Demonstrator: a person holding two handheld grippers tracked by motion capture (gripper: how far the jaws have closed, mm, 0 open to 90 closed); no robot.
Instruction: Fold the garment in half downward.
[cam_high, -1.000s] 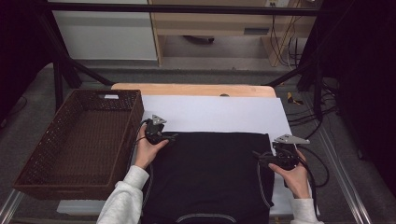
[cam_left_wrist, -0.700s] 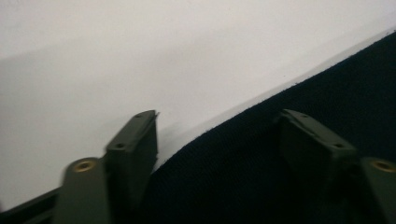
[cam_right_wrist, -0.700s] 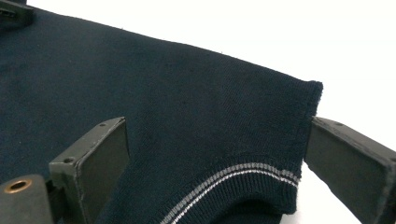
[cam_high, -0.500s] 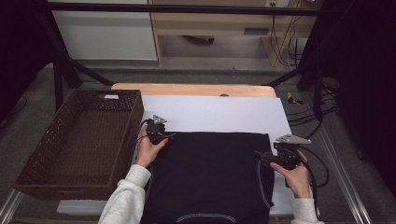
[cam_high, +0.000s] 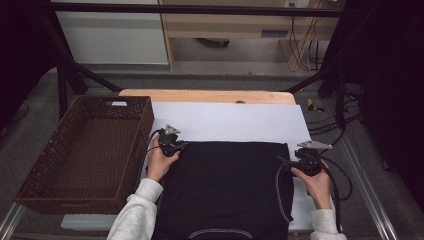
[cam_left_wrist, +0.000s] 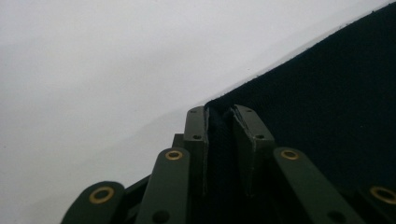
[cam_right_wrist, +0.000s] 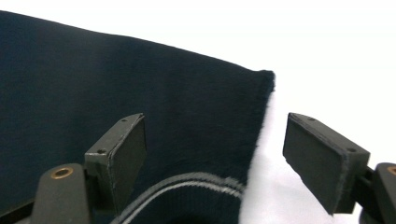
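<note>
A black garment (cam_high: 227, 185) with grey trim lies flat on a white sheet (cam_high: 225, 117). My left gripper (cam_high: 182, 146) is at the garment's far left corner. In the left gripper view the jaws have just been closing, and the left gripper (cam_left_wrist: 219, 112) now pinches the black fabric (cam_left_wrist: 327, 93) between its pads. My right gripper (cam_high: 283, 161) is at the garment's right edge. Its jaws have been closing a little but still stand wide. The right gripper (cam_right_wrist: 215, 135) straddles the garment's edge (cam_right_wrist: 140, 70) and its grey trim (cam_right_wrist: 187, 182) without pressing on them.
A brown wicker basket (cam_high: 85, 150) stands left of the table, close to my left hand. The wooden table edge (cam_high: 210, 96) runs beyond the white sheet. Cables (cam_high: 345, 175) trail at the right. Bare white sheet lies beyond the garment.
The left hand has stayed at the corner. The right hand has shifted slightly at the garment's right edge.
</note>
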